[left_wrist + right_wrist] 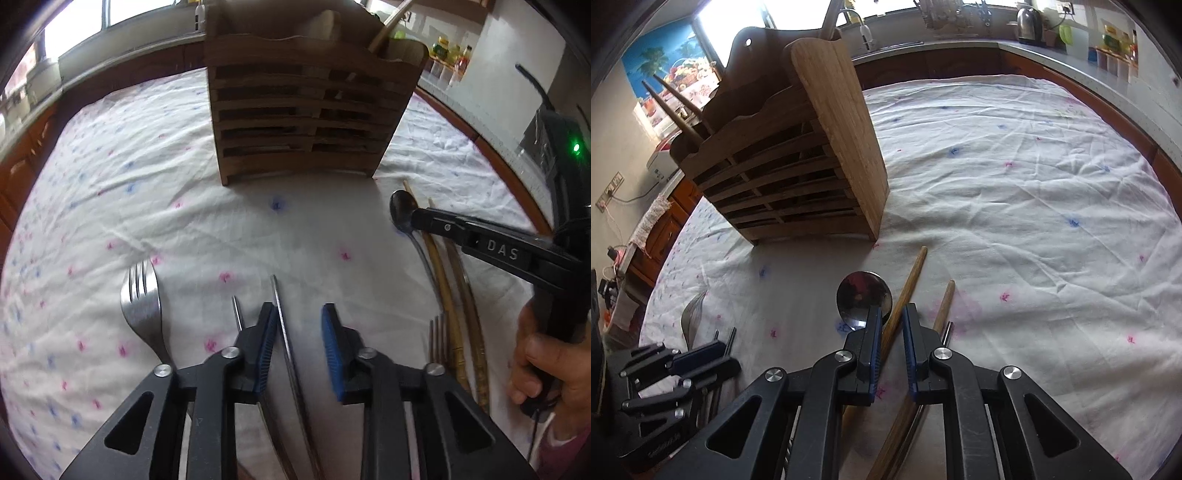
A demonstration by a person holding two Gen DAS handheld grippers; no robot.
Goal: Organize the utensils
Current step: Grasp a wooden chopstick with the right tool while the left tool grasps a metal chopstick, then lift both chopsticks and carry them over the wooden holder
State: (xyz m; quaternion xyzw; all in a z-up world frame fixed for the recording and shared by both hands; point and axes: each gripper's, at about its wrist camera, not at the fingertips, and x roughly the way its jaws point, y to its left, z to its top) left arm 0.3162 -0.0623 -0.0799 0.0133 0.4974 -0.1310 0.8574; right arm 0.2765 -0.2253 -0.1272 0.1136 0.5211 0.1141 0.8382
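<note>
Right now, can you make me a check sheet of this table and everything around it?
Surface: white flowery tablecloth, wrinkled.
Job's things: wooden holder upright, sticks already inside; fork, thin metal utensil, spoon, chopsticks lying loose.
Clutter: nothing seen.
Grippers: left tool open around the thin metal utensil; right tool open over a chopstick, beside the spoon.
Cables: black cable behind the right tool.
Surroundings: kitchen counter, kettle, bright window.
</note>
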